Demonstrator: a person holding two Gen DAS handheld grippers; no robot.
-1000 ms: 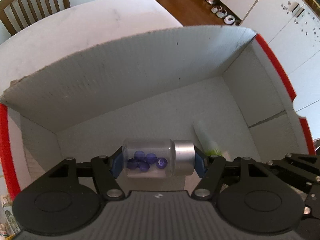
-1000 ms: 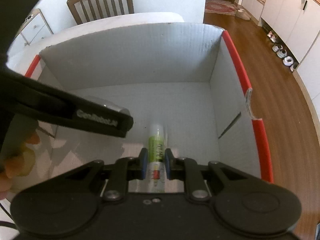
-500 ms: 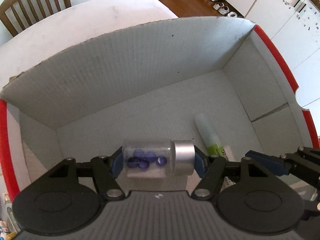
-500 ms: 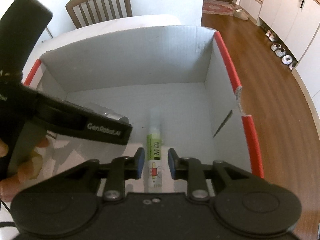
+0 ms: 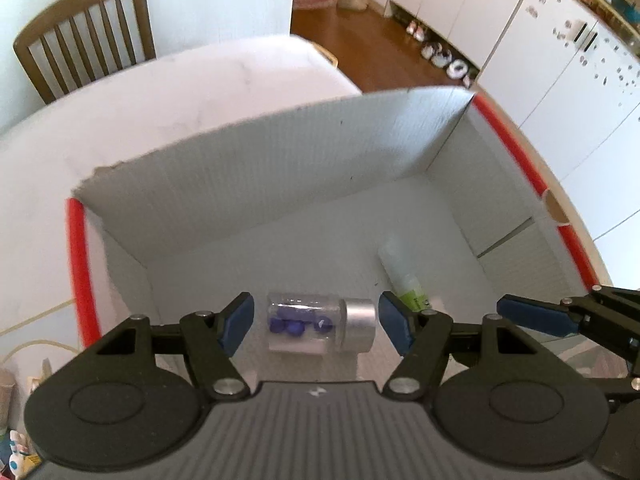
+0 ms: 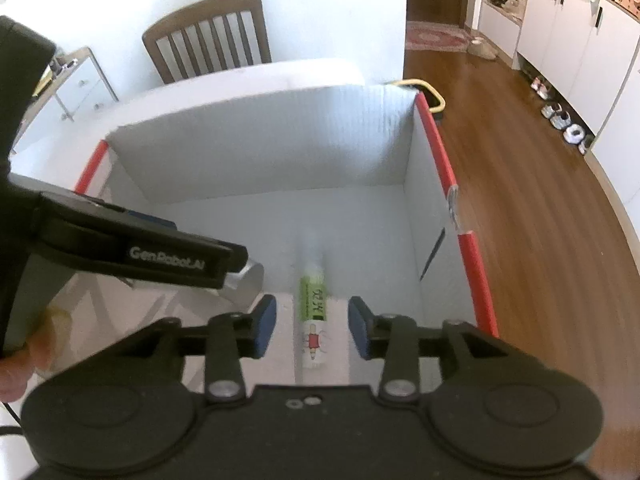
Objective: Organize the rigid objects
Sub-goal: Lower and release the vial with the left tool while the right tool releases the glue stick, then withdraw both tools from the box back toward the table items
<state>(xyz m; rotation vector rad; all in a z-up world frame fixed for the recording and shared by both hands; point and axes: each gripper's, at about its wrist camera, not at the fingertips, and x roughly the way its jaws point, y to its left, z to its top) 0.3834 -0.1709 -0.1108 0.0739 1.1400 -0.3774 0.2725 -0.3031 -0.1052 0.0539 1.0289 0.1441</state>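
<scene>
A clear jar [image 5: 320, 326] with a silver cap and blue beads lies on its side on the floor of a white cardboard box [image 5: 280, 176] with red-taped rims. My left gripper [image 5: 316, 326] is open, its blue pads apart on either side of the jar, not touching it. A glue stick [image 6: 313, 312] with a green label lies on the box floor; it also shows in the left wrist view [image 5: 404, 276]. My right gripper [image 6: 312, 326] is open above the glue stick, pads clear of it. The jar's silver cap [image 6: 246, 284] shows in the right wrist view.
The box stands on a white table [image 5: 120, 120]. A wooden chair [image 5: 86, 32] stands behind the table. The left gripper's body [image 6: 120, 248] crosses the left of the right wrist view. Wooden floor [image 6: 540, 200] and white cupboards [image 5: 560, 60] lie to the right.
Both grippers have opened and pulled back upward. The jar and the glue stick were let go and now lie on the box floor.
</scene>
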